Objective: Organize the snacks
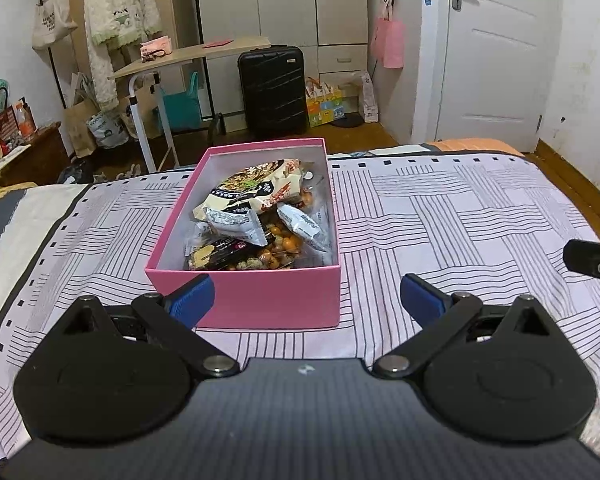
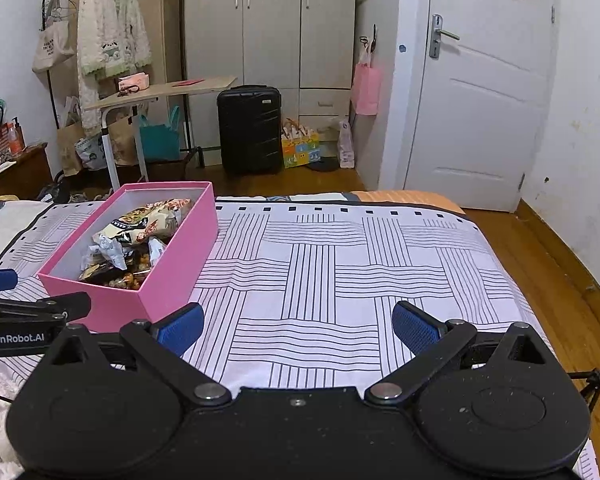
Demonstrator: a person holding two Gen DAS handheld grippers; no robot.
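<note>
The left gripper (image 1: 304, 300) is in the foreground of the left wrist view with its 2 blue-padded fingers (image 1: 192, 300) spread wide and released, grasping nothing. The near end wall of the pink box (image 1: 276, 300) stands between the 2 fingers; whether the left finger pad touches the box cannot be told. The right gripper (image 2: 296, 328) is likewise released, its 2 fingers (image 2: 416, 330) wide apart over bare bedspread (image 2: 320, 280), to the right of the box. In the right wrist view the side of the left gripper carries the white lettering "GenRobot.AI".

The box sits lidless on the bed, on a white bedspread printed with black line blocks. The snacks (image 1: 260, 224) lie inside it: a large cream packet with printed food pictures on top, 2 small grey-white wrapped packets, a dark packet at the near end, and clear bags of orange-brown round pieces. The print on the packets is too small to read.

Beyond the bed stand a black suitcase (image 1: 271, 92), a light wooden desk (image 1: 188, 56), a grey wardrobe (image 2: 272, 40) and a white door (image 2: 484, 100). A canvas tote (image 2: 52, 50) on the clothes rack bears dark lettering, not legible.
</note>
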